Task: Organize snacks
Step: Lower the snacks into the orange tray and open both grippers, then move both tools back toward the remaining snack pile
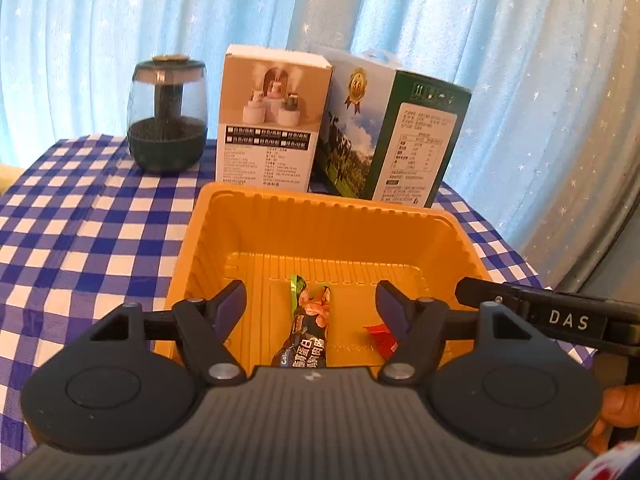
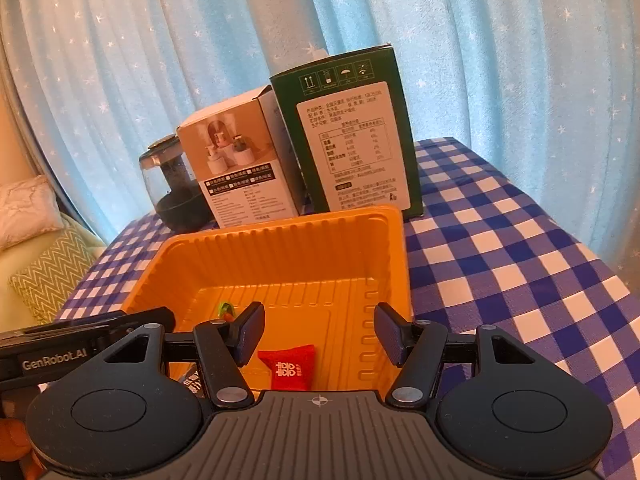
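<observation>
"DAS" is written on the right tool (image 1: 568,320), seen from the left wrist. "GenRobot.AI" is written on the left tool (image 2: 54,363). The red packet (image 2: 289,366) carries a white double-happiness sign. The print on the boxes is too small to read.

Orange ribbed plastic tray (image 1: 320,216) sits upright on checked cloth. Inside on its floor: dark snack stick packet (image 1: 306,328) lying lengthwise near centre; red pillow-shaped packet (image 2: 287,366) flat, apart to its right
</observation>
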The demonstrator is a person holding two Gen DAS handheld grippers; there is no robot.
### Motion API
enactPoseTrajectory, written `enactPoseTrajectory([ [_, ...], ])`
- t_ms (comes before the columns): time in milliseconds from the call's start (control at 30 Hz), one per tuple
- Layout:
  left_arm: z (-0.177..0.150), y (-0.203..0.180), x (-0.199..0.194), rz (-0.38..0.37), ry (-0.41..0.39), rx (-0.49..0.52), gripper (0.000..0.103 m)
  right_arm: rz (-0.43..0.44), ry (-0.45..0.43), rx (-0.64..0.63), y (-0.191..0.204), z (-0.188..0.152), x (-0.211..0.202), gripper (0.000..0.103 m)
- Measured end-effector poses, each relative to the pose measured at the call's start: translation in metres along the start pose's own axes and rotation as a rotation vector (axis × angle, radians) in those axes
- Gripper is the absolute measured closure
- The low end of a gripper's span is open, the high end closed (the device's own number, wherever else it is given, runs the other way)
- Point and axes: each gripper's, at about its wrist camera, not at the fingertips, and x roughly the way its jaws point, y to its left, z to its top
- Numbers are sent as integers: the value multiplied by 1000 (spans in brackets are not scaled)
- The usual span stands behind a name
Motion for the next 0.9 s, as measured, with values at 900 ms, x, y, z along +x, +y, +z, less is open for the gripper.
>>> enactPoseTrajectory([
  [900,-71,-14,-155,27,-73,-89,4,-26,-35,-26,12,-80,-140,19],
])
